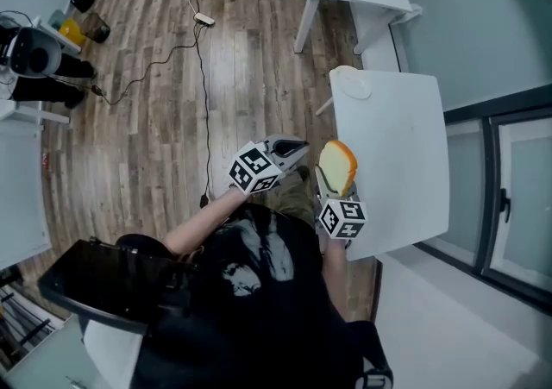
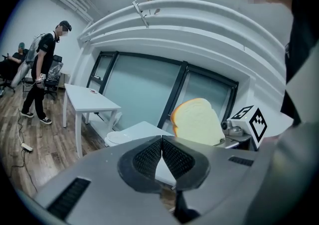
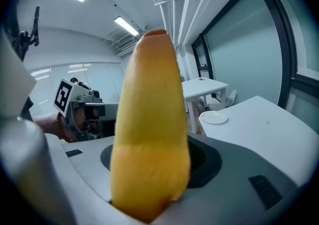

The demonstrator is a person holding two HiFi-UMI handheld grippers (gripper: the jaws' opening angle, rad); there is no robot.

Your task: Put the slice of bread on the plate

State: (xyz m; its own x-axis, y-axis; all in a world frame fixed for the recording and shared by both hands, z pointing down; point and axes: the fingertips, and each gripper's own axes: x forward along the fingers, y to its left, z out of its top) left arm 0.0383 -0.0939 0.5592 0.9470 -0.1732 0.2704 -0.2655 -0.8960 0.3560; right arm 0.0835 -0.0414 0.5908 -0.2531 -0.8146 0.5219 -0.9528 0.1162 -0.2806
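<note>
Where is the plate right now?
The plate sits at the far corner of the small white table, near the top of the head view. The slice of bread, clamped in the right gripper, is in the air nearer the person.

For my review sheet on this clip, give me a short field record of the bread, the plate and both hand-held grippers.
bread: slice of bread, held upright, off the table
plate: plate, empty, at the far end of the white table
right hand-held gripper: closed on the slice of bread
left hand-held gripper: jaws together, nothing between them
task status: bread not yet on the plate
</note>
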